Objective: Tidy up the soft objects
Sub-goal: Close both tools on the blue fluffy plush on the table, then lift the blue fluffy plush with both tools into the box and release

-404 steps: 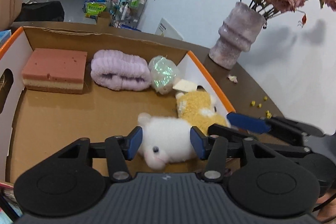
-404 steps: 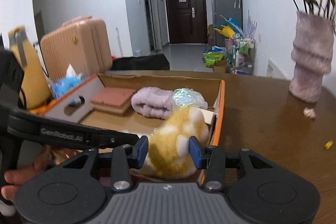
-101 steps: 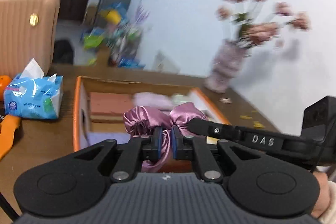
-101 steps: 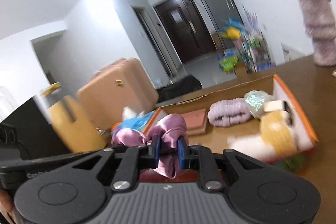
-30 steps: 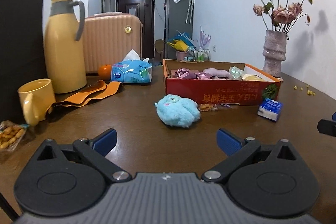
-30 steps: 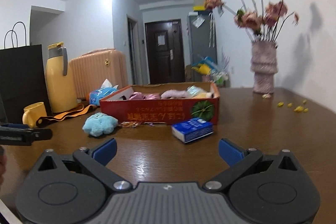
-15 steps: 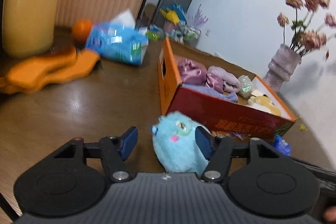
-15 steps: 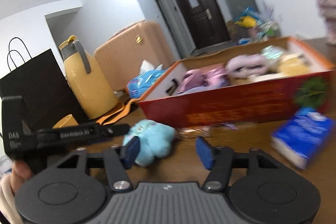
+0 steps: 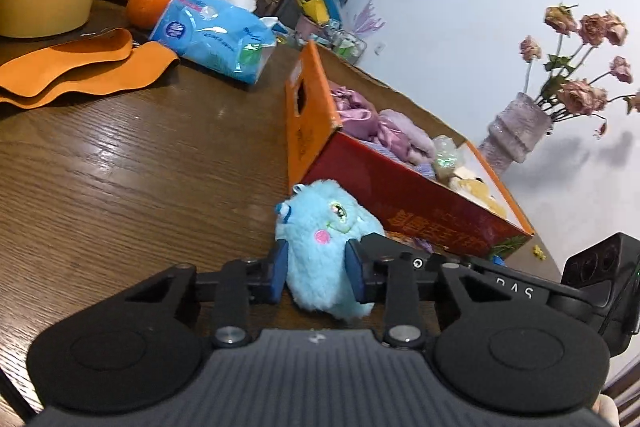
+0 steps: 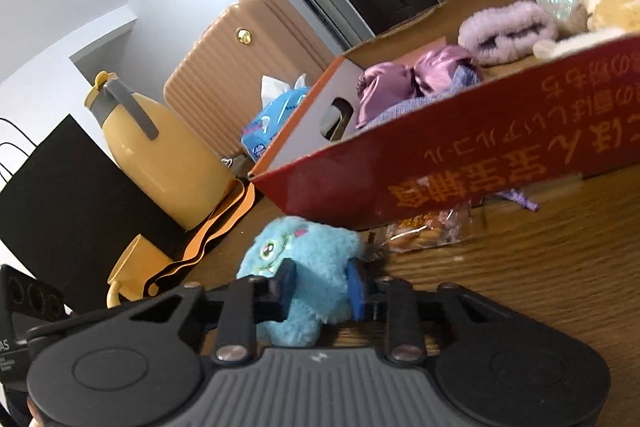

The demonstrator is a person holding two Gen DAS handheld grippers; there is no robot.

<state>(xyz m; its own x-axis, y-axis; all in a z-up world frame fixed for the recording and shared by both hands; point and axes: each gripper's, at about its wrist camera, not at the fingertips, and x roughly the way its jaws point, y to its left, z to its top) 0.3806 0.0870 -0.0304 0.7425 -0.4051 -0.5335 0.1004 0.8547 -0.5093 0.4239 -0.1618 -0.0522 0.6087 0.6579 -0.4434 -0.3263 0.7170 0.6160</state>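
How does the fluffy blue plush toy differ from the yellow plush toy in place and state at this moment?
The fluffy blue plush toy sits on the wooden table outside the red and orange cardboard box; the yellow plush toy lies inside it. The blue one is pinched by both the left gripper and the right gripper, whose jaws have just been closing; the yellow one is untouched. Both are soft, furry toys.

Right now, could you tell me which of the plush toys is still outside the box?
The blue plush toy, lying on the table before the red box; the yellow plush lies inside.
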